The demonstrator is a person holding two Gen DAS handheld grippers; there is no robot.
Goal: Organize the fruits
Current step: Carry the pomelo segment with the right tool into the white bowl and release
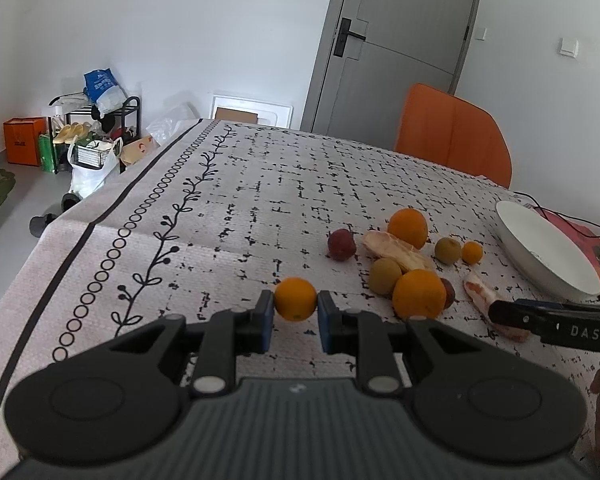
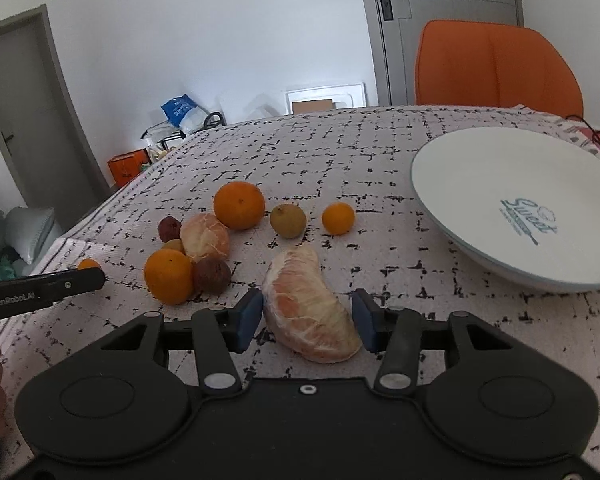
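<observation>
Left wrist, gripper point(image 1: 295, 312) clamping small orange point(image 1: 295, 298)

Orange mandarin point(image 1: 295, 299), black-flecked pale tablecloth point(image 1: 260, 184)

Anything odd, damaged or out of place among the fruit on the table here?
Yes: two peeled citrus pieces lie bare on the tablecloth among whole fruit, a large segment between the right gripper pads and another in the cluster. The white plate holds nothing, and the left gripper clamps a small orange.

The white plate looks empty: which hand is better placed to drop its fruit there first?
Probably the right gripper: the plate lies close beside it. But its pads only straddle the peeled segment, while the left already clamps a small orange.
</observation>
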